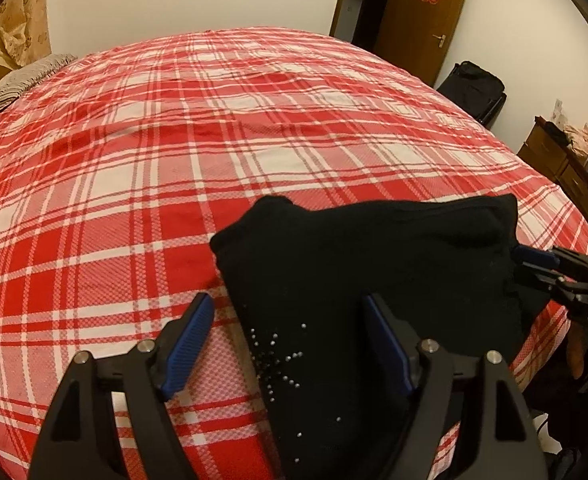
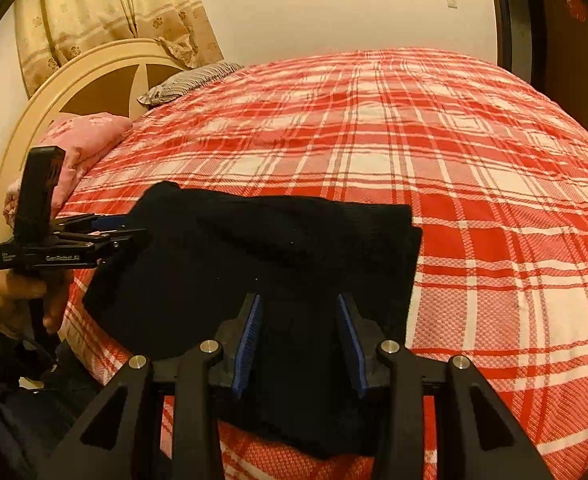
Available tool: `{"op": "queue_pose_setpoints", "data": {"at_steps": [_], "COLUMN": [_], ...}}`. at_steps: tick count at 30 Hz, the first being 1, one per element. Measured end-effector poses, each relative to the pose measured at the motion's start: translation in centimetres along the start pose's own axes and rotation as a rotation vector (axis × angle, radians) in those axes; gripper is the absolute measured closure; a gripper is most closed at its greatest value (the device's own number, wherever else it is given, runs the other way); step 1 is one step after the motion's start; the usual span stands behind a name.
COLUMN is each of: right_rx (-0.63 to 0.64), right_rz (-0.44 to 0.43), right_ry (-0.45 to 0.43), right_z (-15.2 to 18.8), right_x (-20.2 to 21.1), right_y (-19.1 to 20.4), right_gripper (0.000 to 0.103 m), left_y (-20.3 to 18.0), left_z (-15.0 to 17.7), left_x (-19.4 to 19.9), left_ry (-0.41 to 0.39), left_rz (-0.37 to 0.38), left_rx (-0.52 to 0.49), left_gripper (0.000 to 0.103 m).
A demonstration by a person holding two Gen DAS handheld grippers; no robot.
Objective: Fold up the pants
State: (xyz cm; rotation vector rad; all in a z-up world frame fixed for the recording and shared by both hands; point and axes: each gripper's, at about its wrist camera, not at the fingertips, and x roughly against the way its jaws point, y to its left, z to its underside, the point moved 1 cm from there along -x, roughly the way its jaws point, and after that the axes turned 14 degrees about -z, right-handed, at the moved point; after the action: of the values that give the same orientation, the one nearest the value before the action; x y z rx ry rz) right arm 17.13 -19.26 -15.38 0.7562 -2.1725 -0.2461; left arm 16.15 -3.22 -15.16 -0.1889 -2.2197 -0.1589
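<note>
Black pants (image 1: 366, 264) lie folded into a compact block on the near edge of the bed; a small cluster of silver studs (image 1: 274, 356) shows on the near part. In the left wrist view my left gripper (image 1: 290, 312) is open, its jaws straddling the pants' left edge. The right gripper (image 1: 534, 260) shows at the pants' right side. In the right wrist view the pants (image 2: 262, 256) fill the near centre and my right gripper (image 2: 300, 312) is open above them. The left gripper (image 2: 114, 228) is at the pants' left edge there.
The bed (image 1: 174, 152) has a red and white plaid cover. Pillows (image 2: 82, 140) and a round headboard (image 2: 74, 76) are at the left. A wooden door (image 1: 422, 16), a black bag (image 1: 474, 84) and a dresser (image 1: 562, 164) stand on the right.
</note>
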Motion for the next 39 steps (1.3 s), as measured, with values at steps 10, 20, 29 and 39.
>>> {"op": "queue_pose_setpoints", "data": {"at_steps": [10,20,29,39], "right_rx": [-0.049,-0.079,-0.095,-0.295], "right_rz": [0.037,0.018,0.028,0.003], "right_ry": [-0.107,0.003,-0.087,-0.087], "right_z": [-1.3,-4.5,-3.1,0.2], "right_x": [1.8,-3.0,0.7,1.6], "right_y": [-0.7,-1.9,-1.9,-6.3], "right_gripper": [0.056,0.052,0.052,0.052], "left_y": [0.7,-0.8,-0.6,-0.7], "left_z": [1.9,2.5,2.7,2.6], "left_x": [-0.1,0.0,-0.3,-0.5], "left_ry": [0.011,0.008,0.014,0.006], "left_rz": [-0.01,-0.033,-0.016,-0.005], "left_rx": [0.009,-0.058,-0.045,-0.048], "left_gripper": [0.009,0.008,0.007,0.006]}}
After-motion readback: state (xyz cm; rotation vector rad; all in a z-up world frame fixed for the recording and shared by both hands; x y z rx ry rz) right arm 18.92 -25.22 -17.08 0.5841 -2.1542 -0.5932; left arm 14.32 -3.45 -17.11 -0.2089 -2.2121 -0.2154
